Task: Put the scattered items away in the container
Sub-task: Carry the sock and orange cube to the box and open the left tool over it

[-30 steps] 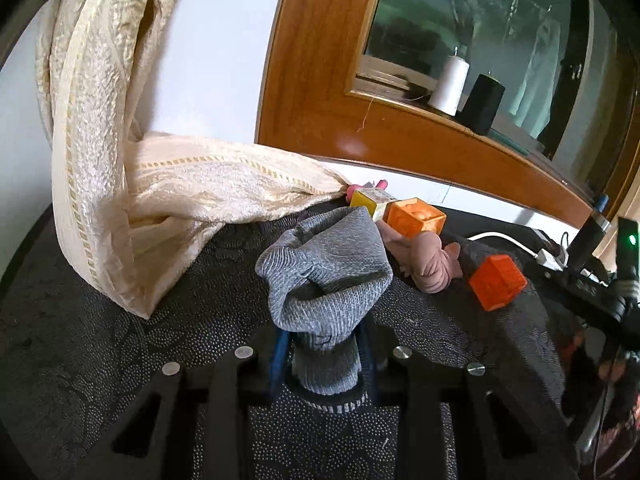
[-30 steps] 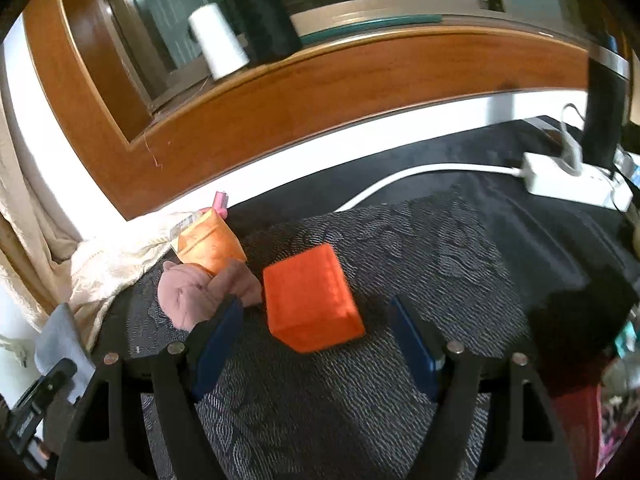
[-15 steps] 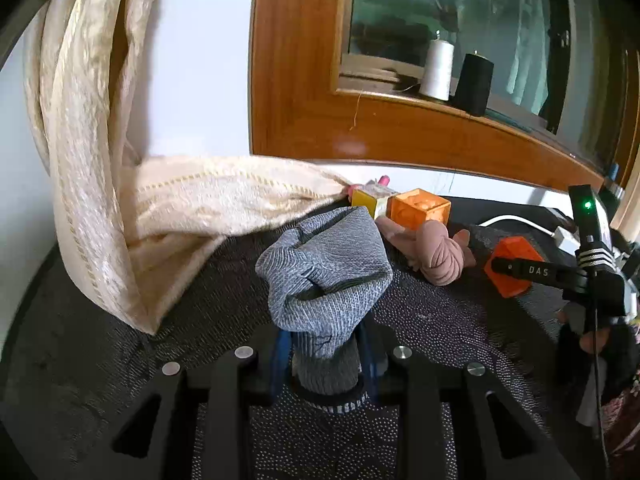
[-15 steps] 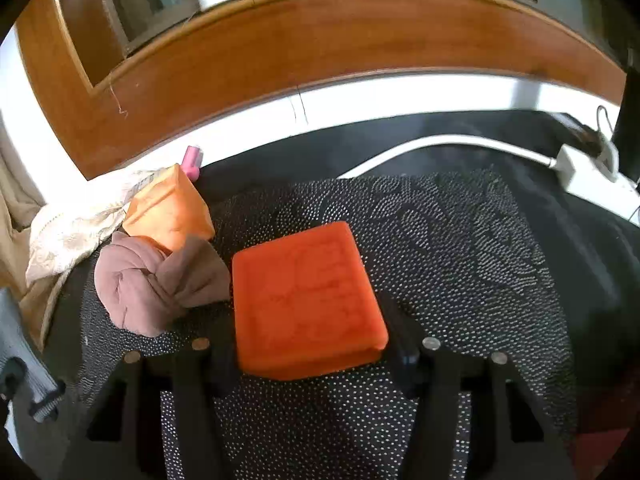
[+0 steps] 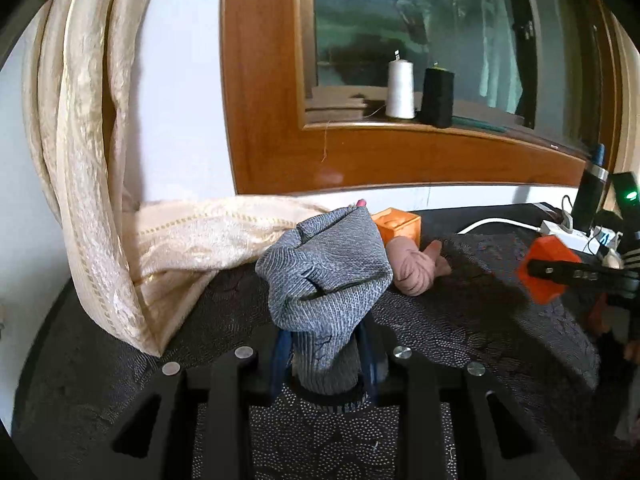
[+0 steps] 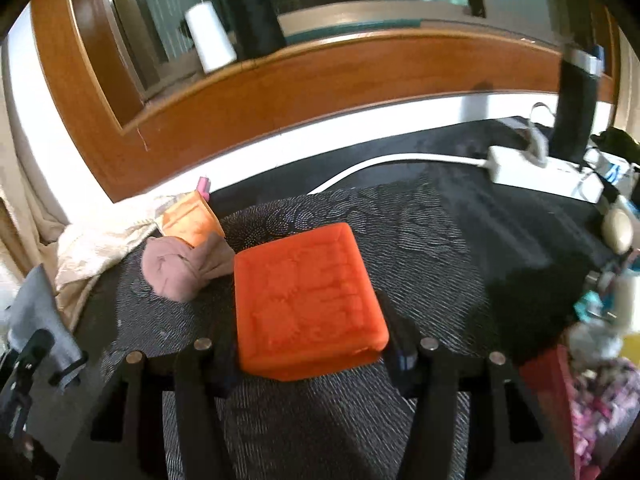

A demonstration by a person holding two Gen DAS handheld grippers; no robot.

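My left gripper [image 5: 325,354] is shut on a grey knitted sock [image 5: 326,276] and holds it up above the dark patterned cloth. My right gripper [image 6: 314,350] is shut on an orange block [image 6: 306,300], lifted off the cloth; the block and gripper also show in the left wrist view [image 5: 546,274]. A rolled pink sock [image 6: 182,266] lies on the cloth to the left, also in the left wrist view [image 5: 414,266]. Behind it stands a small open orange box [image 5: 398,224], also in the right wrist view [image 6: 192,220].
A cream curtain [image 5: 100,200] hangs at the left and drapes onto the table. A wooden window frame [image 6: 320,80] with a white spool [image 5: 400,84] and a black spool [image 5: 438,98] runs along the back. A white power strip [image 6: 544,170] and cable lie at the right.
My right gripper closed around the orange block and lifted it. My left gripper rose with the grey sock still held.
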